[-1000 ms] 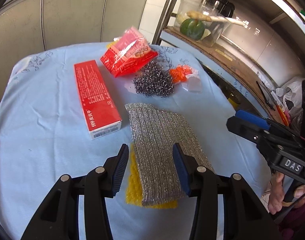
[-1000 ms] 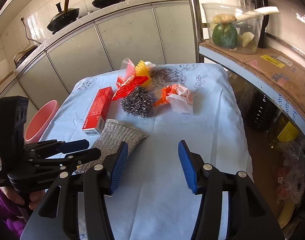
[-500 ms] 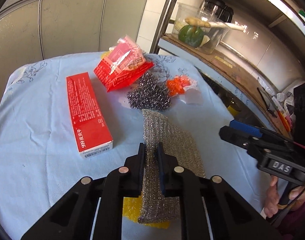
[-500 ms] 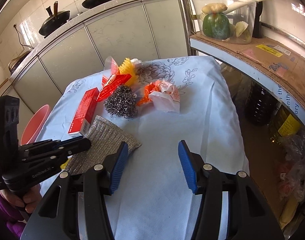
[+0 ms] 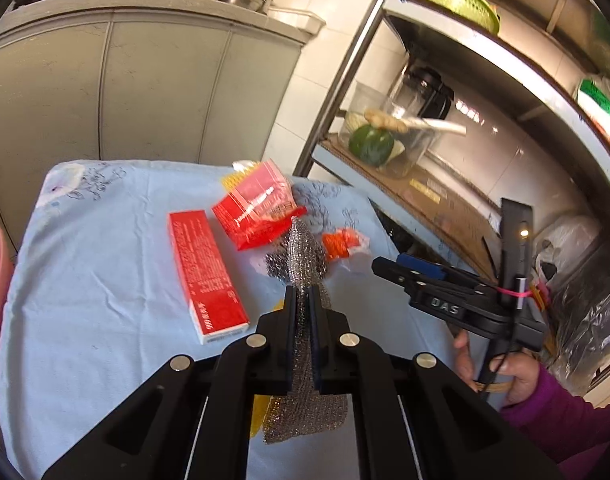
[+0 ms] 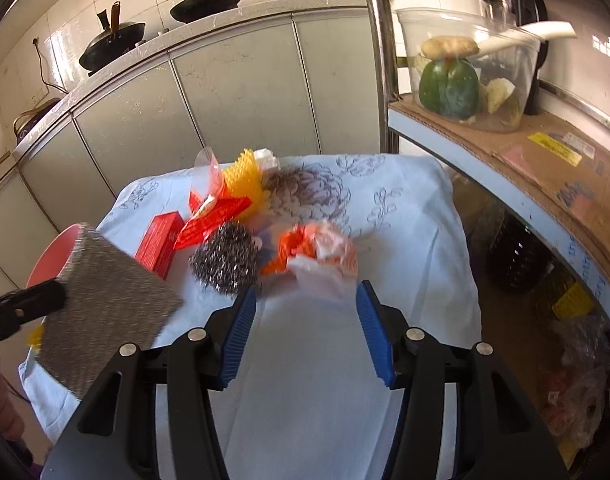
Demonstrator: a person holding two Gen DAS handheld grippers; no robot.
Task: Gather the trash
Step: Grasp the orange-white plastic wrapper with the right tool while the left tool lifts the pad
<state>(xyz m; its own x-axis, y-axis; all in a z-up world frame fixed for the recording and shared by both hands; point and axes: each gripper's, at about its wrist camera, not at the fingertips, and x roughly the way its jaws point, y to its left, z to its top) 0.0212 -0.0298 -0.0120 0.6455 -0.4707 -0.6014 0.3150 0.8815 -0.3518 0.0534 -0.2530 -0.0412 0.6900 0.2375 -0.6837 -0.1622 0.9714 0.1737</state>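
Left gripper (image 5: pixel 301 300) closing, clamped on silver scouring cloth (image 6: pixel 105 304), lifted clear of the table (image 6: pixel 405 248); right gripper (image 6: pixel 305 332) gaping, empty: keep the pinch firm, swing slowly toward pink basin (image 6: pixel 61 248).

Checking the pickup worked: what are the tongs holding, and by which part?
The left tongs pinch the silver scouring cloth near one edge, lifted off the table. The right tongs hold nothing.
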